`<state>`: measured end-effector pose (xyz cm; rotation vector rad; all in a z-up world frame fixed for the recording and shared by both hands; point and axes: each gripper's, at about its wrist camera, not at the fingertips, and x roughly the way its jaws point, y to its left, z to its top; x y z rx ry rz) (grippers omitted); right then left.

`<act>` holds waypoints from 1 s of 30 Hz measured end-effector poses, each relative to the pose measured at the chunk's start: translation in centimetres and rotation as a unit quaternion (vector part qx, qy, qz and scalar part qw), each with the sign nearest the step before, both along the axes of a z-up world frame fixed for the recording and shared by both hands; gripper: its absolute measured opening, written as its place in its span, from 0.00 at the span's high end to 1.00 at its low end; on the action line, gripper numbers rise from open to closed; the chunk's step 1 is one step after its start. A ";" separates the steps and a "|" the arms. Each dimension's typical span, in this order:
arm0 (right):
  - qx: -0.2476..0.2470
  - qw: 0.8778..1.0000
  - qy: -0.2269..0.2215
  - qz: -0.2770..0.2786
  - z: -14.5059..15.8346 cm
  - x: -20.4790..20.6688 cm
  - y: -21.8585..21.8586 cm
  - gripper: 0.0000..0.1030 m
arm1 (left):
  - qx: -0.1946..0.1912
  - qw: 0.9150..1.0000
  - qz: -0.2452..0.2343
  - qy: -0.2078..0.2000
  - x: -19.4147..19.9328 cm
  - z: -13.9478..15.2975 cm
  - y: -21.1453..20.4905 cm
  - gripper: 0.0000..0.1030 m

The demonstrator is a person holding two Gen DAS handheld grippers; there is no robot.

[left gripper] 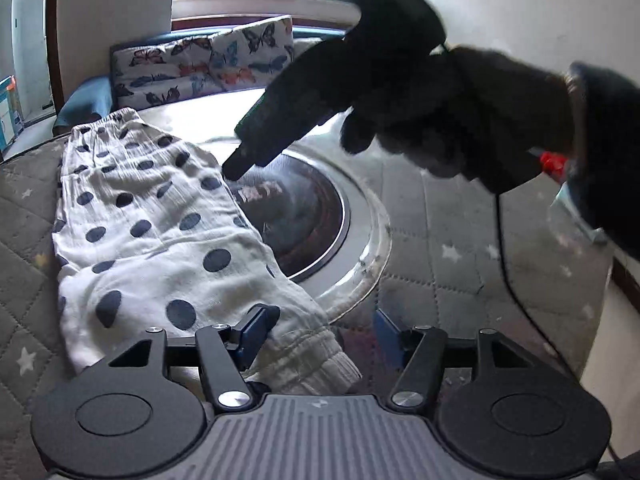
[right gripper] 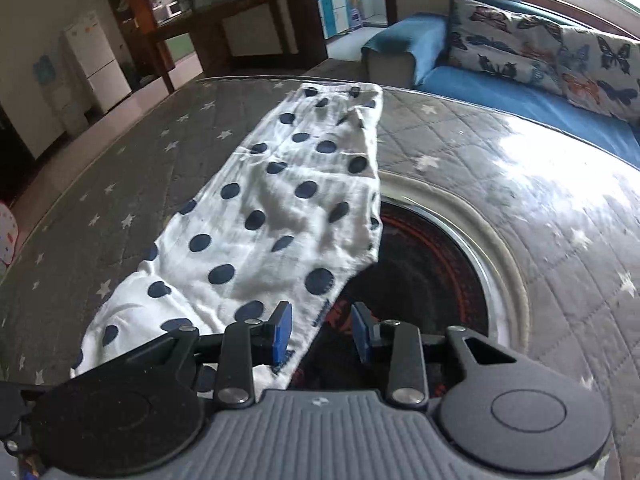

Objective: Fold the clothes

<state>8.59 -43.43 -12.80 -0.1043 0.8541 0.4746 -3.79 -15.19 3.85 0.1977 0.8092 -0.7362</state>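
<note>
Lying lengthwise w/ legs stacked on the grey star-quilted table cover [right gripper: 500,152], the white navy-dotted trousers [right gripper: 280,208] look half-folded, so left gripper [left gripper: 320,332] and right gripper [right gripper: 322,330], both released, flank the cuff end, prob. for next fold.

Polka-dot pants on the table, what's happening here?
A person with a gripper in each hand is folding white polka-dot pants laid lengthwise on a quilted star-print table cover, partly over the round dark cooktop in its middle. The left tongs are open around the ribbed cuff, not yet closed on it. The right tongs are open at the pants' near edge. The gloved right hand shows in the left wrist view above the table.
</note>
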 end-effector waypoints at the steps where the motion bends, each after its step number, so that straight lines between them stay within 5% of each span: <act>1: 0.003 1.000 0.001 -0.004 -0.1 0.0 -0.2 0.68 | 0.009 1.000 0.001 -0.001 0.1 -0.2 -0.3 0.39; 6: 0.006 1.000 0.000 -0.016 -0.4 0.0 -0.7 0.68 | 0.047 0.999 0.002 -0.010 0.4 -1.2 -1.4 0.43; 13: 0.013 0.999 0.001 -0.034 -0.8 0.2 -1.2 0.68 | 0.046 0.999 0.000 0.000 1.2 -0.9 0.0 0.69; 30: 0.024 1.000 0.009 -0.016 -1.6 0.7 1.1 0.68 | 0.105 0.994 -0.009 -0.004 -2.6 0.4 11.0 0.74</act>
